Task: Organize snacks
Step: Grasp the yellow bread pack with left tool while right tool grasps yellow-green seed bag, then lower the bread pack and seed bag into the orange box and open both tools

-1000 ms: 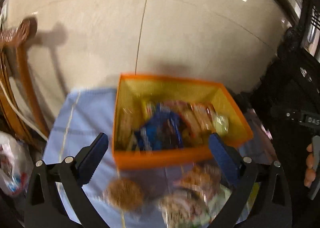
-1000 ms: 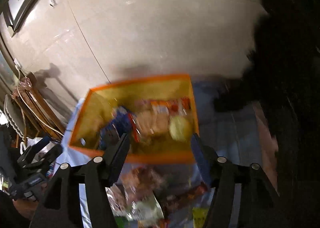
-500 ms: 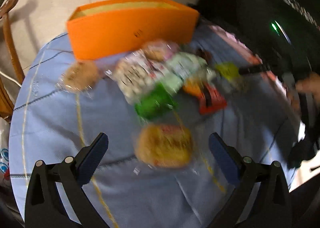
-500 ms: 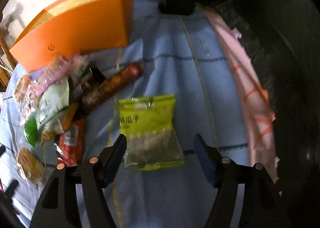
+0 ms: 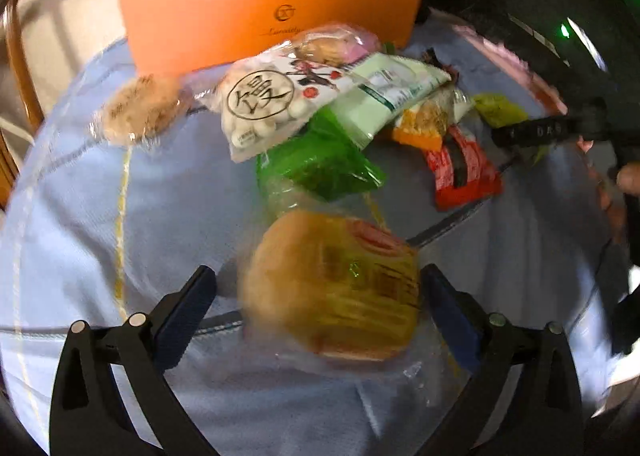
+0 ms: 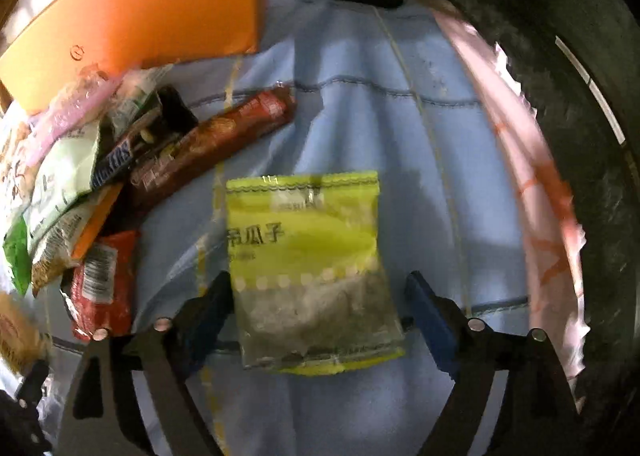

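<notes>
An orange box [image 5: 260,12] stands at the back of a blue cloth [image 5: 168,196]; it also shows in the right wrist view [image 6: 152,8]. A pile of snack packets [image 5: 344,100] lies in front of it. My left gripper [image 5: 318,296] is open, its jaws on either side of a round wrapped pastry [image 5: 332,284] lying on the cloth. My right gripper [image 6: 318,304] is open, its jaws on either side of the lower part of a yellow-green seed packet [image 6: 308,268] lying flat on the cloth.
A second round pastry [image 5: 140,108] lies left of the pile. A red packet [image 5: 460,172] and a long brown bar [image 6: 212,140] lie at the pile's right. A wooden chair [image 5: 20,68] stands at far left. A pink cloth edge [image 6: 532,176] and dark clothing [image 6: 580,56] are at right.
Both grippers have dropped from above the box toward the cloth and come closer, the left around the pastry, the right around the yellow-green packet. Both stay open.
</notes>
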Demonstrator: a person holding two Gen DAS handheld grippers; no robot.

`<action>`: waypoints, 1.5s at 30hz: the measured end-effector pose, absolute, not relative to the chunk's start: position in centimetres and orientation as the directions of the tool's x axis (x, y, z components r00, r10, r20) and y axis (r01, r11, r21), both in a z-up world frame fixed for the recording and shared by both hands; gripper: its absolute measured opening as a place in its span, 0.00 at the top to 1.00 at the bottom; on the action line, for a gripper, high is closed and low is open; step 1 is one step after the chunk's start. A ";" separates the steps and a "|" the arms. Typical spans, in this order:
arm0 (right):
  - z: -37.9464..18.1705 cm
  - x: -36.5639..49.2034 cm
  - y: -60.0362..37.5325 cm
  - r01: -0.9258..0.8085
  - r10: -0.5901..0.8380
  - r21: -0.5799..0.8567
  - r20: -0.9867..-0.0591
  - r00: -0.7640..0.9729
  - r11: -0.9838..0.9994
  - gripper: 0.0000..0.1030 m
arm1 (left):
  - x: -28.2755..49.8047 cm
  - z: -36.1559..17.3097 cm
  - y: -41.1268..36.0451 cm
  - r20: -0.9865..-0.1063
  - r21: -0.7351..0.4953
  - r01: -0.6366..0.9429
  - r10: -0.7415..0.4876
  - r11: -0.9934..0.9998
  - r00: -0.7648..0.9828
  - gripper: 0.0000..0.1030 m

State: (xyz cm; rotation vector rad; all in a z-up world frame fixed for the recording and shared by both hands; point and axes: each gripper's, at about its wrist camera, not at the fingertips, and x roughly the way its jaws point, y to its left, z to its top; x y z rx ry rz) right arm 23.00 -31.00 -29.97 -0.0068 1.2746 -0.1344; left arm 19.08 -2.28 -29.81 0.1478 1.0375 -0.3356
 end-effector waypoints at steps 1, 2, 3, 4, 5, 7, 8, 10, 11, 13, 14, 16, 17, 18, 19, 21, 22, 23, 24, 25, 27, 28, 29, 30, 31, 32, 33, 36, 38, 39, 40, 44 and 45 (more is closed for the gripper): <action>-30.1 22.9 -31.5 0.117 -0.057 -0.024 -0.957 0.283 0.993 0.24 | 18.7 -29.5 -2.5 -0.853 -0.055 0.371 -0.237 0.927 0.466 0.30; -30.3 22.8 -32.0 0.134 -0.024 0.015 -0.959 0.282 0.991 0.26 | 18.3 -29.3 -2.7 -0.847 -0.040 0.382 -0.234 0.923 0.477 0.32; -30.2 22.7 -32.1 0.143 -0.035 0.008 -0.955 0.294 0.990 0.34 | 18.0 -29.1 -2.9 -0.842 -0.011 0.388 -0.217 0.922 0.493 0.33; -30.3 22.7 -32.2 0.144 -0.031 0.013 -0.954 0.297 0.990 0.35 | 17.7 -29.0 -2.9 -0.839 -0.015 0.394 -0.226 0.919 0.496 0.35; -30.3 22.6 -32.3 0.149 -0.023 0.023 -0.953 0.301 0.989 0.36 | 17.6 -28.9 -2.7 -0.836 -0.019 0.392 -0.230 0.920 0.498 0.35; -30.4 22.2 -32.6 0.172 0.011 0.068 -0.951 0.309 0.983 0.37 | 17.2 -28.7 -2.2 -0.834 -0.030 0.383 -0.234 0.923 0.500 0.36; -30.3 22.1 -32.7 0.179 0.026 0.085 -0.950 0.312 0.980 0.37 | 17.0 -28.5 -1.8 -0.831 -0.042 0.373 -0.240 0.927 0.502 0.36; -30.1 21.6 -32.5 0.181 0.050 0.113 -0.946 0.320 0.977 0.37 | 16.5 -28.2 -0.9 -0.824 -0.078 0.355 -0.261 0.932 0.504 0.36; -30.0 21.5 -32.4 0.174 0.053 0.114 -0.945 0.323 0.978 0.37 | 16.1 -28.1 -0.8 -0.821 -0.084 0.349 -0.264 0.933 0.506 0.36; -29.4 21.1 -31.8 0.160 0.062 0.121 -0.942 0.331 0.980 0.38 | 15.7 -27.7 -0.3 -0.817 -0.092 0.339 -0.265 0.936 0.511 0.36; -29.1 20.9 -31.5 0.155 0.068 0.127 -0.939 0.336 0.980 0.38 | 15.7 -27.4 -0.1 -0.814 -0.100 0.334 -0.270 0.937 0.514 0.36; -28.1 20.6 -30.9 0.138 0.083 0.140 -0.931 0.354 0.980 0.38 | 15.4 -26.7 0.3 -0.805 -0.111 0.329 -0.279 0.938 0.524 0.36; -27.7 20.4 -30.6 0.128 0.091 0.147 -0.927 0.365 0.981 0.38 | 15.2 -26.2 0.4 -0.797 -0.112 0.330 -0.283 0.937 0.533 0.36; -27.0 20.3 -30.3 0.117 0.099 0.153 -0.921 0.377 0.981 0.38 | 14.9 -25.7 0.5 -0.791 -0.112 0.331 -0.286 0.937 0.541 0.36; -26.5 20.2 -30.0 0.106 0.106 0.158 -0.916 0.386 0.982 0.38 | 14.7 -24.9 0.8 -0.779 -0.117 0.330 -0.293 0.937 0.554 0.36; -24.8 19.9 -29.0 0.071 0.123 0.167 -0.902 0.413 0.983 0.38 | 14.4 -23.9 1.3 -0.763 -0.125 0.327 -0.301 0.937 0.572 0.36; -23.8 19.8 -28.6 0.059 0.131 0.171 -0.895 0.426 0.983 0.37 | 14.4 -23.2 1.5 -0.752 -0.132 0.322 -0.307 0.937 0.584 0.36; -23.0 19.6 -28.2 0.046 0.138 0.176 -0.887 0.440 0.983 0.37 | 14.4 -22.5 1.8 -0.739 -0.135 0.316 -0.308 0.939 0.599 0.36; -22.1 19.6 -27.8 0.033 0.144 0.178 -0.879 0.454 0.983 0.37 | 14.5 -21.8 2.0 -0.730 -0.137 0.311 -0.308 0.941 0.610 0.36; -20.9 19.5 -27.2 0.018 0.155 0.185 -0.868 0.472 0.983 0.37 | 14.8 -20.9 2.3 -0.715 -0.142 0.303 -0.309 0.942 0.627 0.36; -18.1 18.7 -26.0 -0.008 0.171 0.195 -0.842 0.512 0.981 0.37 | 15.5 -19.3 2.8 -0.693 -0.152 0.289 -0.310 0.945 0.651 0.36; -16.0 18.6 -25.6 -0.023 0.180 0.199 -0.822 0.540 0.980 0.37 | 16.4 -18.1 3.1 -0.674 -0.164 0.278 -0.314 0.946 0.669 0.36; -14.7 19.0 -25.3 -0.033 0.187 0.204 -0.807 0.560 0.978 0.37 | 17.2 -17.0 3.3 -0.657 -0.172 0.270 -0.315 0.947 0.685 0.36; -13.4 19.3 -25.2 -0.044 0.194 0.208 -0.792 0.579 0.977 0.37 | 18.0 -16.0 3.4 -0.641 -0.176 0.267 -0.316 0.947 0.699 0.36; -11.7 20.1 -24.9 -0.058 0.198 0.205 -0.775 0.600 0.977 0.37 | 19.1 -14.8 3.4 -0.625 -0.178 0.265 -0.317 0.948 0.714 0.36; -10.6 20.8 -24.8 -0.064 0.200 0.204 -0.764 0.613 0.977 0.37 | 20.0 -13.9 3.4 -0.611 -0.178 0.261 -0.314 0.949 0.726 0.36; -9.6 21.6 -24.9 -0.067 0.203 0.207 -0.753 0.626 0.976 0.37 | 21.1 -12.7 3.4 -0.594 -0.179 0.260 -0.315 0.949 0.741 0.36; -6.7 24.8 -25.3 -0.056 0.219 0.241 -0.726 0.652 0.969 0.37 | 24.9 -9.5 3.2 -0.570 -0.174 0.253 -0.307 0.952 0.762 0.36; -4.9 28.0 -25.6 -0.058 0.240 0.271 -0.711 0.660 0.961 0.37 | 27.6 -7.5 3.0 -0.558 -0.172 0.244 -0.298 0.954 0.775 0.36; -4.0 29.4 -25.6 -0.067 0.247 0.273 -0.704 0.666 0.960 0.37 | 28.7 -6.6 2.9 -0.550 -0.166 0.239 -0.292 0.957 0.783 0.36; -3.2 30.4 -25.4 -0.075 0.248 0.269 -0.698 0.672 0.960 0.37 | 29.9 -5.6 2.8 -0.541 -0.159 0.235 -0.283 0.959 0.792 0.36; -0.6 35.4 -24.8 -0.120 0.268 0.257 -0.681 0.681 0.959 0.37 | 36.1 -2.0 1.4 -0.521 -0.124 0.193 -0.230 0.973 0.822 0.34; -0.4 37.2 -24.7 -0.125 0.275 0.261 -0.685 0.674 0.957 0.34 | 37.7 -1.4 1.2 -0.518 -0.115 0.172 -0.207 0.978 0.830 0.30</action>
